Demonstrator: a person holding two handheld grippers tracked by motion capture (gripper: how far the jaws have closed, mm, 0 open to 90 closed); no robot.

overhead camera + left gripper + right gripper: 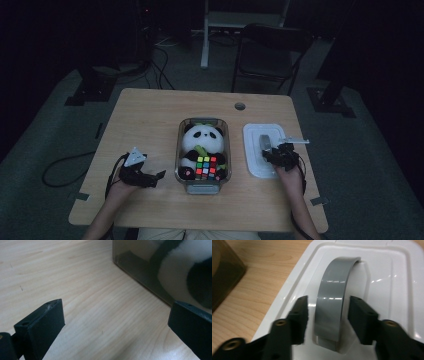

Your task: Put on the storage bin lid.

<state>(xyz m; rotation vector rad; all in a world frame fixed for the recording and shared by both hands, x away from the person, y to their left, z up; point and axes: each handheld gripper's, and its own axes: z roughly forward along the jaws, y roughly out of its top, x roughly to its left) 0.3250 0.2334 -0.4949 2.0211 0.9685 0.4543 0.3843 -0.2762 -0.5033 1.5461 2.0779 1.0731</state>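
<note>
Right tongs (pixel 328 312) low over white lid (pixel 387 285), unclenched astride its grey handle (pixel 334 297); left tongs (pixel 116 325) released.

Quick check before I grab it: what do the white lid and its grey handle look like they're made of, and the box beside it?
Lid: glossy white moulded plastic, by its sharp highlights and rounded ridges. Handle: smooth grey strap with a soft sheen, probably flexible plastic or rubber; can't say which. Box: clear, smoke-tinted hard plastic, since the toys show through its walls.

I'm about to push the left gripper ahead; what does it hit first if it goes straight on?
Likely the box wall holding the panda. The left gripper points at its near side, fingers open over bare table; depth is unclear.
</note>
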